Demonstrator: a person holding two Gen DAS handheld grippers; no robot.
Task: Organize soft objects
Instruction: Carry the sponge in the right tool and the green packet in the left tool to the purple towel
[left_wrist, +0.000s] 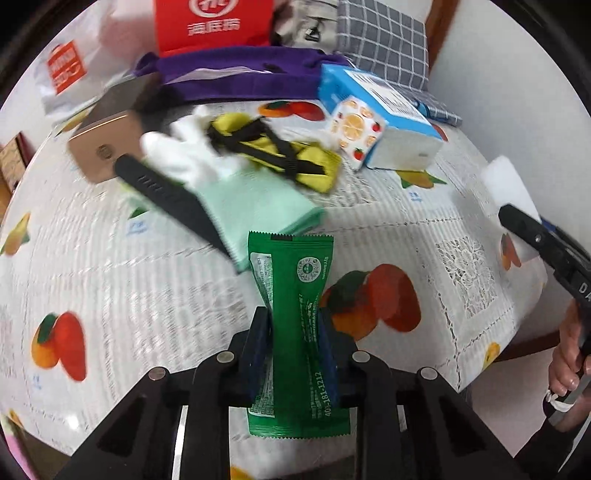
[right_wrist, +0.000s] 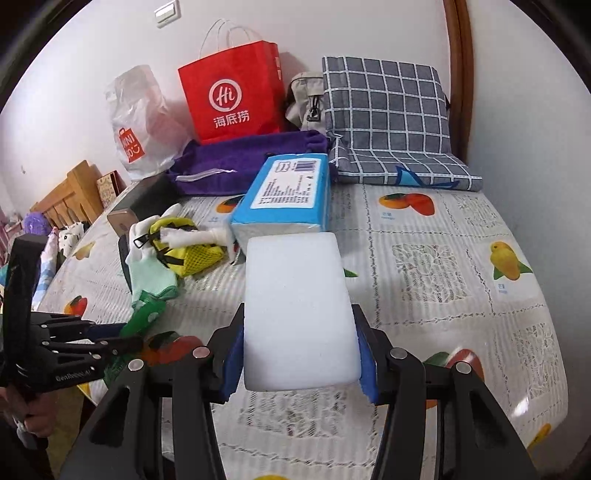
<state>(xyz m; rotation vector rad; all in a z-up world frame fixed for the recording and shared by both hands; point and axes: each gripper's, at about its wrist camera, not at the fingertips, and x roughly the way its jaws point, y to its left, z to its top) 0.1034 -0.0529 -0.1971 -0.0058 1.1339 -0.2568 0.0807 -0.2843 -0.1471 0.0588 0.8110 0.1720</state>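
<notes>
A flat green foil sachet with white print (left_wrist: 299, 332) stands upright between the blue pads of the left gripper (left_wrist: 295, 332), which is clamped on its pinched middle above the table. In the right wrist view the same left gripper (right_wrist: 125, 338) shows at the left edge with the green sachet (right_wrist: 146, 314) sticking out of it. The right gripper (right_wrist: 299, 350) is closed on a thick white rectangular sponge block (right_wrist: 299, 314), its blue pads pressing both long sides — the block juts forward over the table.

Just beyond the sachet lies a mint-green and white knit glove (left_wrist: 236, 184), a black strap (left_wrist: 170, 195) across it, and touching the glove a yellow mesh pouch with black straps (left_wrist: 280, 155). A gold-coloured box (left_wrist: 107, 147) sits to the left. To the right lies a blue and white pack of tissues (left_wrist: 384, 114) with a small fruit-printed cube (left_wrist: 354, 129) against it.

Everything rests on a white lace-patterned tablecloth printed with orange and red fruit (right_wrist: 443, 258). Along the far edge lie a purple cloth bag (right_wrist: 240, 162) and a grey checked cushion (right_wrist: 388, 118); behind them, against the white wall (right_wrist: 92, 44), stand a red paper carrier bag (right_wrist: 232, 92), a clear plastic bag (right_wrist: 140, 118) and a small grey pouch (right_wrist: 306, 99). A brown wooden door frame (right_wrist: 460, 74) rises at right — wooden furniture (right_wrist: 70, 195) shows far left.
</notes>
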